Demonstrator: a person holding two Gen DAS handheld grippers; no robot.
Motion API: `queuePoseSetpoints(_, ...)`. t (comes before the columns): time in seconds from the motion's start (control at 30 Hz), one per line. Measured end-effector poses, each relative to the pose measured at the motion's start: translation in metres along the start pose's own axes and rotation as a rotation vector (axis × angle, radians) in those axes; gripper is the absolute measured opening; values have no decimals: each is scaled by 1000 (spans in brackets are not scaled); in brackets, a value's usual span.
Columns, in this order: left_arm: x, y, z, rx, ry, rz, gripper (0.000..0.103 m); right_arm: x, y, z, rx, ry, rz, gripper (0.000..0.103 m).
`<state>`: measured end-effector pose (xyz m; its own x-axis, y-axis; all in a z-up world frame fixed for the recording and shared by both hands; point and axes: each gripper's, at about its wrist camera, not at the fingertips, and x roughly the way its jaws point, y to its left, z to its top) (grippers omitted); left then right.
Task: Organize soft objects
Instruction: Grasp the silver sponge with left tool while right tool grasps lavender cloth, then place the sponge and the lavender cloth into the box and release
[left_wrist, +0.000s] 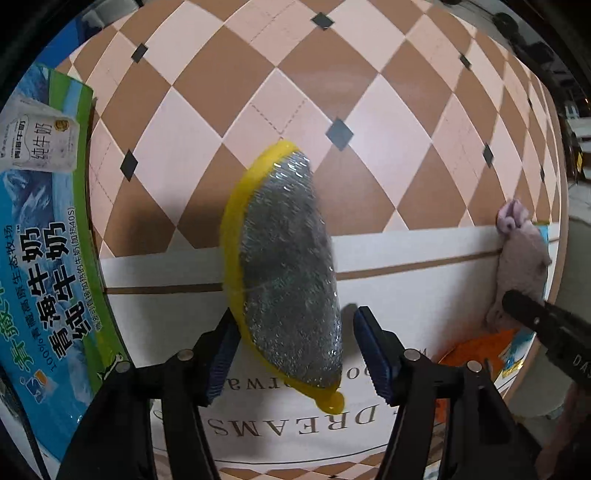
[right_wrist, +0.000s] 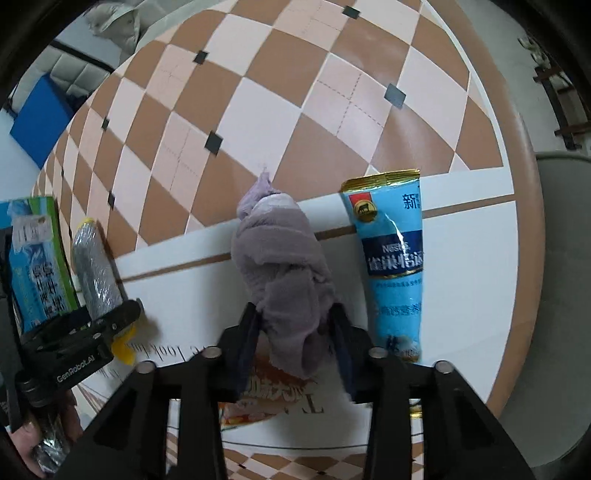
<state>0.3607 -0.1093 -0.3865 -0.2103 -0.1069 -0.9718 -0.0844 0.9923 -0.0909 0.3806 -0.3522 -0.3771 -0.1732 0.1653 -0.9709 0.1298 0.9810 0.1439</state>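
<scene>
L fingers parted round my yellow-backed silver mesh sponge on bench: light, squashy, take mid-body | R fingers pinch limp lilac knotted cloth at its lower end

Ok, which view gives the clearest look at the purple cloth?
The right wrist view: the purple cloth fills the centre, bunched between the right gripper fingers. The left wrist view shows it only small and distorted at the right edge.
</scene>
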Motion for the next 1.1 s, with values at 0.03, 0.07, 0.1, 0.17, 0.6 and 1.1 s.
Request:
queuePoseSetpoints(0.03,-1,2,0,-13,-6,-2,60,3,-1,2,19,7,12,46)
queuePoseSetpoints(0.07,-2,5,0,-21,-17,-1,60,4,-3,4,27,10,19,46)
queuePoseSetpoints(0.1,-6,9,13,-24,-24,8,53,6,-3,5,34,12,22,46)
queuePoseSetpoints(0.17,-11,6,10,-5,-49,45,42,6,0,4,37,3,6,41)
queuePoseSetpoints(0.6,-140,55,-77,84,-294,-41,40,-77,83,-73,-48,-172,121,29)
queuePoseSetpoints(1.1,-214,233,-84,-39,-388,-59,40,-112,295,-147,-265,-204,265,29)
